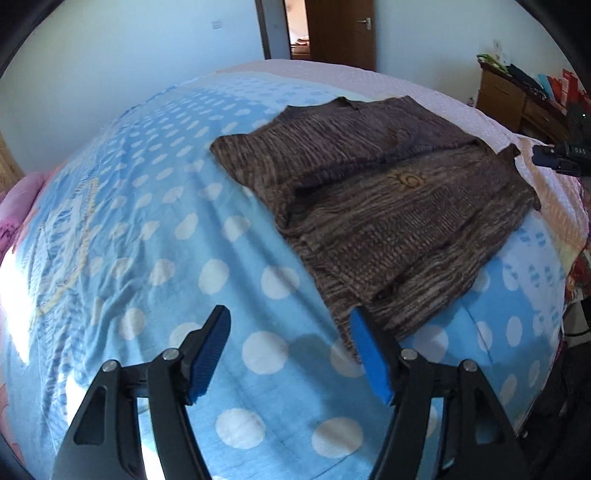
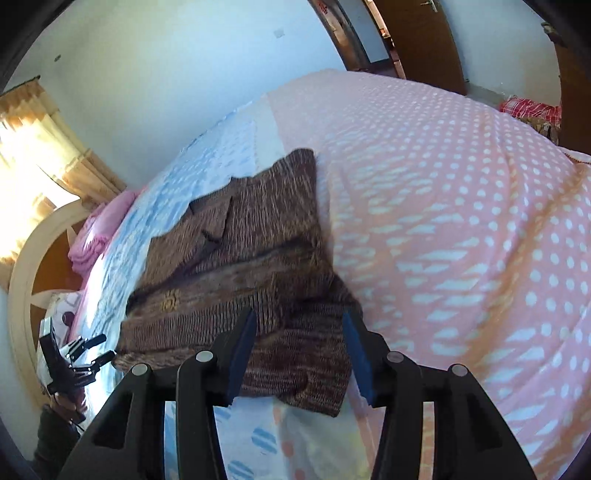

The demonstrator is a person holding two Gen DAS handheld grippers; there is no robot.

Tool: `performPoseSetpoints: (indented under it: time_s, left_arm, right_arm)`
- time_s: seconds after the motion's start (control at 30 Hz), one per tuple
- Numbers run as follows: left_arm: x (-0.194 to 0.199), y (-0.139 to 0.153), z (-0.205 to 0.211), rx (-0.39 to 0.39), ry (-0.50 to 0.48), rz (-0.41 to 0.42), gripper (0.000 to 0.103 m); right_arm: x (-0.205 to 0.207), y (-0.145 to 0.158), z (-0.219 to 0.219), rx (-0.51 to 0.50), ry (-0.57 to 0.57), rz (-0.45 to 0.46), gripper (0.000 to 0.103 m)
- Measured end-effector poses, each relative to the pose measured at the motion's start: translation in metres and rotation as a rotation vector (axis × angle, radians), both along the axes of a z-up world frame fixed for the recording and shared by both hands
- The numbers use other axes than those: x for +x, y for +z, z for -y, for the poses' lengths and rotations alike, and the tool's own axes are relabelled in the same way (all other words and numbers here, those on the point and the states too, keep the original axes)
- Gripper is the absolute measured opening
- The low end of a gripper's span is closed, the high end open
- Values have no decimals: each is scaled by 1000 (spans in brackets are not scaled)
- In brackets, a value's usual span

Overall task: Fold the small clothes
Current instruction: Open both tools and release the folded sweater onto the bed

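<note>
A brown knitted sweater [image 1: 388,206] lies flat on the bed, partly folded, with one side laid over the body and a small yellow emblem showing. My left gripper [image 1: 290,317] stands open above the blue spotted bedspread [image 1: 166,258], and its right finger [image 1: 369,354] is at the sweater's near corner. In the right wrist view the sweater [image 2: 240,258] lies across the seam between blue and pink cloth. My right gripper [image 2: 299,317] is open just above its near edge, with nothing pinched. The left gripper [image 2: 99,349] shows at the far left.
The pink spotted bedspread [image 2: 461,221] covers the right half of the bed. A pink pillow [image 2: 99,229] and a curved headboard [image 2: 22,266] are at the left. A wooden dresser [image 1: 509,99] with clutter stands beyond the bed, and a door [image 1: 340,33] is at the back.
</note>
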State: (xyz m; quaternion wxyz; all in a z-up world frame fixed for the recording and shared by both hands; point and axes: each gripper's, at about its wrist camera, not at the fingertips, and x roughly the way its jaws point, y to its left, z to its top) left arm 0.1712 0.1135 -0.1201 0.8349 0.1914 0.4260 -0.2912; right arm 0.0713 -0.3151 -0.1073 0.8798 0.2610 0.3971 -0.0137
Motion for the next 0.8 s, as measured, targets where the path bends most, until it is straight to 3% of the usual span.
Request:
performPoseSetpoints:
  time_s: [0.1, 0.2, 0.3, 0.37, 0.5, 0.57, 0.7, 0.8]
  left_arm:
    - [-4, -3, 20, 24, -93, 10, 70]
    - [-5, -11, 49, 124, -170, 76, 72]
    - [8, -5, 66, 135, -168, 132, 73]
    - [31, 6, 64, 74, -82, 123, 73]
    - [72, 25, 36, -173, 110, 24, 74]
    - [78, 26, 28, -203, 152, 6, 74]
    - [55, 20, 30, -149, 72, 44, 74]
    - [32, 15, 27, -42, -26, 96, 74]
  right_arm:
    - [5, -7, -4, -5, 5, -24, 50]
    - [2, -4, -2, 10, -1, -14, 50]
    - [-2, 3, -1, 5, -10, -1, 50]
    - [-7, 5, 0, 11, -22, 6, 50]
    - [-16, 5, 4, 29, -35, 8, 50]
    - [-16, 3, 4, 45, -26, 5, 50]
    - [-14, 4, -3, 7, 7, 16, 50]
    - [-9, 3, -6, -16, 17, 10, 50]
